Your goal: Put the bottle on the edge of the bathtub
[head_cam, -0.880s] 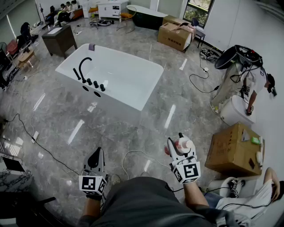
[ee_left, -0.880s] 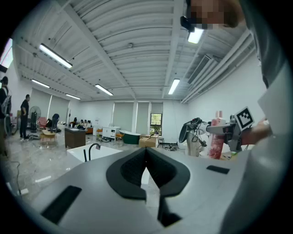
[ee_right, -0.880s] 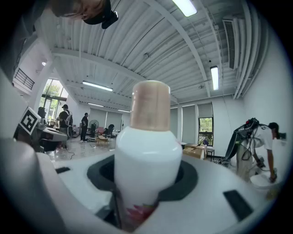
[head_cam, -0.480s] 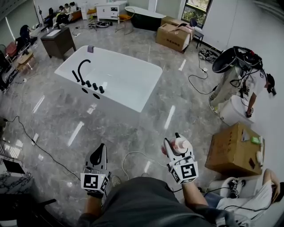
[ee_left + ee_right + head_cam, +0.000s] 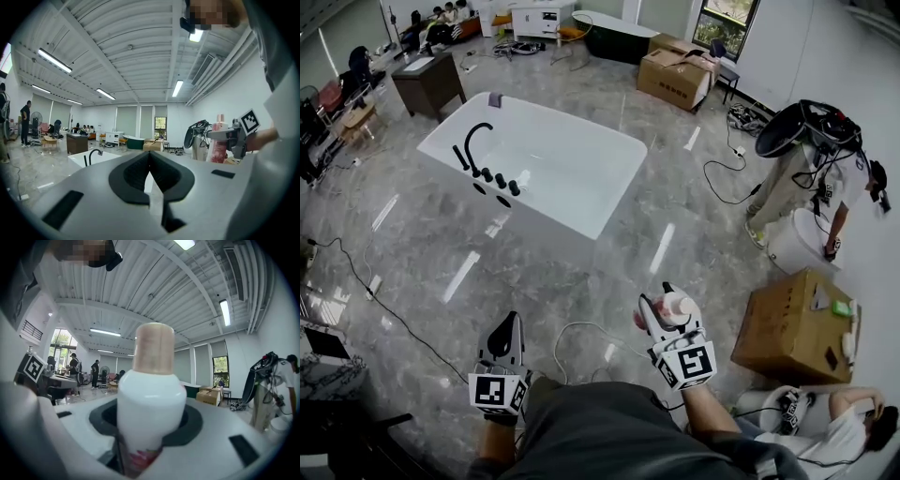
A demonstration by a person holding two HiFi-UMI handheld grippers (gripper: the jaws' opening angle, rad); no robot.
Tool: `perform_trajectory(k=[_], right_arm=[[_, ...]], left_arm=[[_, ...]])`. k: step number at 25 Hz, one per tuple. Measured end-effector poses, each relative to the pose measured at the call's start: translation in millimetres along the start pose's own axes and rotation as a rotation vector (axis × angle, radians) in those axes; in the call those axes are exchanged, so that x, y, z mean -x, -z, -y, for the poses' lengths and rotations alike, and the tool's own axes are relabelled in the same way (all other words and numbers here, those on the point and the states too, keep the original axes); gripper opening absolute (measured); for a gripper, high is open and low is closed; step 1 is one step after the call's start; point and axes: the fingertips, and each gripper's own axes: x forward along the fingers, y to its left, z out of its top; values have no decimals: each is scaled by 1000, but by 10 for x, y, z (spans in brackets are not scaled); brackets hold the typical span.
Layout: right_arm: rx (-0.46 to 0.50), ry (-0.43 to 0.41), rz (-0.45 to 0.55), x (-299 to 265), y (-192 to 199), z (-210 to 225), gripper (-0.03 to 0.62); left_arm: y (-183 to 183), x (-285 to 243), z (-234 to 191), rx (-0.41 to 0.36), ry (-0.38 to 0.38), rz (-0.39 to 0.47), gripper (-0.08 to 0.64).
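Open floor (image 5: 619, 270) between bottle (image 5: 676, 305) and bathtub rim (image 5: 553, 212)

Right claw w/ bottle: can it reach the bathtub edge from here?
Probably not from here. The right claw grips the bottle near the person's body; the bathtub stands well ahead across the floor. Only a loose cable lies between, so stepping closer should do.

The white bottle (image 5: 677, 305) with a tan cap and pink label stood upright, clamped in the right tool (image 5: 666, 302), well apart from the white rectangular bathtub (image 5: 572, 169) with its black faucet (image 5: 474, 141).
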Motion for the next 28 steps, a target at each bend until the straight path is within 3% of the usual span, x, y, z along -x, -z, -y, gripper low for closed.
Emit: perform_trajectory(k=[5, 11, 21, 28], right_arm=[[12, -50, -11, -222, 119, 141, 202], [10, -51, -26, -537, 182, 282, 202], [21, 16, -39, -1724, 52, 222, 202], [1, 83, -49, -2674, 23, 179, 202]], left_arm=[[211, -76, 69, 16, -41, -28, 0], [250, -309, -37, 21, -34, -44, 0], [118, -1371, -1050, 15, 75, -44, 0], [248, -1952, -1947, 61, 150, -113, 0]])
